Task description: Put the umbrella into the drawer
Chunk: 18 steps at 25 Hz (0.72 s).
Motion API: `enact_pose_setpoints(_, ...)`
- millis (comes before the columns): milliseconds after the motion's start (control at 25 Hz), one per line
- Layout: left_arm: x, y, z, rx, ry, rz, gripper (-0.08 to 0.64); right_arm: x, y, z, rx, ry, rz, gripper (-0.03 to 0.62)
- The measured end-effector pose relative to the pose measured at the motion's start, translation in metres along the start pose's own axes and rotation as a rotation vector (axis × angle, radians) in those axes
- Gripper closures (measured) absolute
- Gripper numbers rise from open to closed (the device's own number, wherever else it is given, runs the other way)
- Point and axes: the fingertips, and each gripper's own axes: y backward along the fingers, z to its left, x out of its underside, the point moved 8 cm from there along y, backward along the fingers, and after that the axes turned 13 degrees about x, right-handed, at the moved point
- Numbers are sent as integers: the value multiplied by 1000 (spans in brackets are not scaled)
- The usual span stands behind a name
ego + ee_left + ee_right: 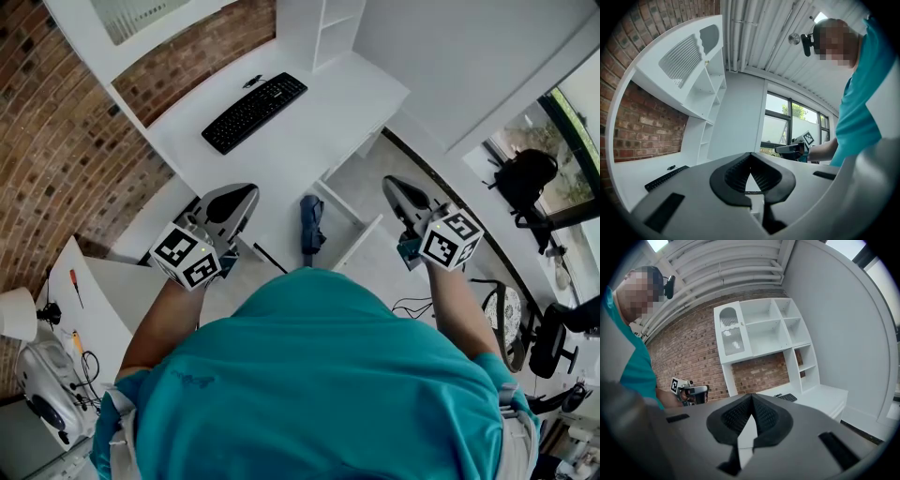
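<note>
A folded dark blue umbrella (312, 223) lies below the white desk's (319, 131) front edge, along the left side of the pulled-out white drawer (361, 239); whether it rests fully inside I cannot tell. Both grippers are held up in the air, apart from it. My left gripper (246, 195) is to its left, its jaws shut (750, 154) with nothing between them. To the umbrella's right, my right gripper (394, 185) also has its ribbed pads meeting at the tips (751, 396), empty. Each gripper view shows the other gripper across from it, the right gripper (792, 149) and the left gripper (691, 391).
A black keyboard (254, 112) lies on the desk. White shelves (768, 329) stand against the brick wall (56, 141). A low white table (84, 291) with small tools is at the left. Dark office chairs (553, 337) stand at the right by the windows.
</note>
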Motion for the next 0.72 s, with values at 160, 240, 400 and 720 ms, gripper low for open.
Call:
enact_pose_setpoints(160, 0, 2, -2, -4, -6, 5, 545, 1, -1, 2, -7, 2, 3, 571)
enact_pose_setpoints(240, 1, 2, -3, -5, -5, 8, 545, 1, -1, 2, -6, 0, 4, 571)
enact_pose_setpoints(400, 2, 4, -4, -7, -7, 13, 545, 1, -2, 3, -11, -4, -4, 571)
enact_pose_setpoints(720, 3, 5, -5, -7, -7, 15, 545, -1, -1, 5, -12, 7, -7, 571)
